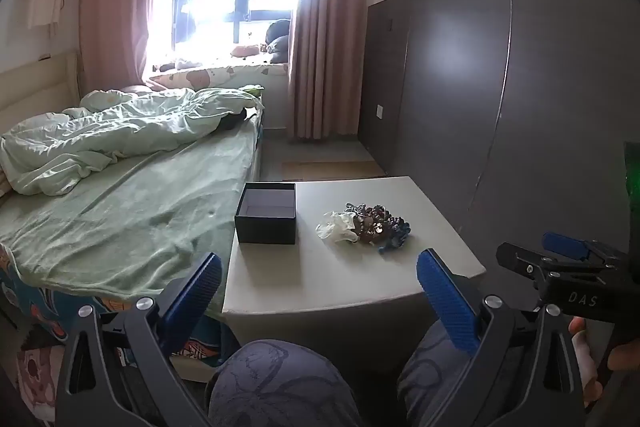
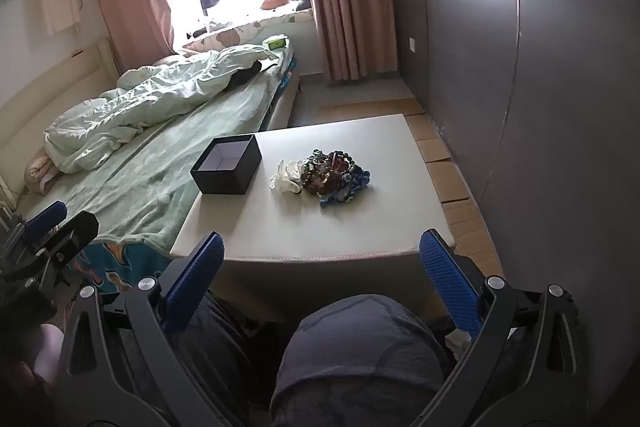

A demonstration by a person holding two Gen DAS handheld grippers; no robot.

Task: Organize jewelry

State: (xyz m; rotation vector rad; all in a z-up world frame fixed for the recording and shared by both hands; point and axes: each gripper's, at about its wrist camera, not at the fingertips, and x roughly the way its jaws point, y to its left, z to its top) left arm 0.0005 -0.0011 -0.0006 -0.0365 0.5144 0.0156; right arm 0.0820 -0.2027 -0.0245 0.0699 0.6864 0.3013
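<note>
A tangled heap of jewelry (image 1: 374, 225) (image 2: 334, 177), with brown beads, blue beads and a white piece on its left, lies on the small white table (image 1: 320, 283) (image 2: 304, 227). Left of the heap stands an open, empty black box (image 1: 266, 215) (image 2: 226, 165) with a pale lining. My left gripper (image 1: 320, 279) hangs open before the table's near edge, nothing between its blue pads. My right gripper (image 2: 322, 259) is likewise open and empty, short of the table. Each gripper shows at the edge of the other's view: the right gripper (image 1: 560, 263) and the left gripper (image 2: 52, 227).
A bed (image 1: 120, 195) with a green sheet and a rumpled duvet runs along the table's left side. A dark wardrobe wall (image 1: 500, 87) stands on the right, with cardboard on the floor beside it. The person's knees (image 2: 360, 355) sit below the grippers. Pink curtains frame a bright window.
</note>
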